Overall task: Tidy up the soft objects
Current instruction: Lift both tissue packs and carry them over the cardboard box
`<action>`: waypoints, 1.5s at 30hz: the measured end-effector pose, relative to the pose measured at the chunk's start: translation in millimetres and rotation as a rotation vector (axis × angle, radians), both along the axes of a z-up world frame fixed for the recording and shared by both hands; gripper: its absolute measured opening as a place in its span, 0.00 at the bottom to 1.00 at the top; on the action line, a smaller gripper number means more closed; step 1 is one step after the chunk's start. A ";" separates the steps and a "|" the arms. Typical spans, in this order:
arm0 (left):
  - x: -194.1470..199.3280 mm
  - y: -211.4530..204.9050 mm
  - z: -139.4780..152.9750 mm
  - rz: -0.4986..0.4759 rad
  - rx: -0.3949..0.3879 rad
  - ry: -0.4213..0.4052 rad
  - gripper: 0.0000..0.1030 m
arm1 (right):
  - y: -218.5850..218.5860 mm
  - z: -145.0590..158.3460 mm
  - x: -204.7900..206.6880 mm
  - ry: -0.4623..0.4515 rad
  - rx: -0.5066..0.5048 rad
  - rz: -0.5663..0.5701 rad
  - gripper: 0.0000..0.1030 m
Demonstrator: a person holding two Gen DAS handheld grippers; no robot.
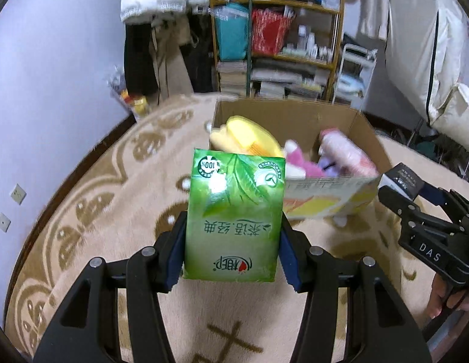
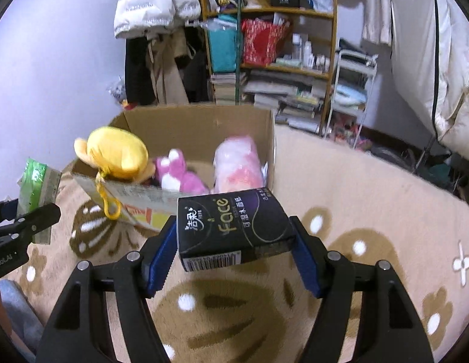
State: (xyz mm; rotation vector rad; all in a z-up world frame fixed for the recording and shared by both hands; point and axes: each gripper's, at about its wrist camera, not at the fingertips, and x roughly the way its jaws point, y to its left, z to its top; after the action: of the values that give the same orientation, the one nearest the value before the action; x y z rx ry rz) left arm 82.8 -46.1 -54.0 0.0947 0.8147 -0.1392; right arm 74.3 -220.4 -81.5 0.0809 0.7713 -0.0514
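Here both jaws pinch glossy, boxy tissue packs: green pack [image 1: 234,220] left, black pack [image 2: 234,227] right.

A patterned beige rug [image 2: 340,181] covers the floor. Behind it stands a wooden shelf [image 2: 277,45] with books, bottles and bags; coats [image 2: 155,30] hang just left of it.

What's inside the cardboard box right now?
In the cardboard box: a yellow plush poking over the near rim, a magenta plush, and a pink soft bundle. The near wall hides the box floor and anything underneath them.
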 end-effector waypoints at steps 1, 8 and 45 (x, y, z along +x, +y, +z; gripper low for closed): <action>-2.2 0.1 4.8 -0.002 -0.009 -0.029 0.51 | 0.3 3.5 -0.4 -0.011 0.001 0.001 0.72; -11.3 -1.7 37.0 0.008 -0.031 -0.224 0.51 | 0.2 30.8 -4.0 -0.114 0.019 -0.003 0.72; 45.0 -43.7 44.0 -0.092 -0.019 -0.341 0.51 | -24.0 62.1 32.1 -0.369 0.111 -0.019 0.72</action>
State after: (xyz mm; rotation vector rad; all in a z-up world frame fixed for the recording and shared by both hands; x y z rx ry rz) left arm 127.8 -89.7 -10.0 0.1338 0.4685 -0.2112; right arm 106.4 -244.4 -19.4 0.1979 0.4045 -0.0108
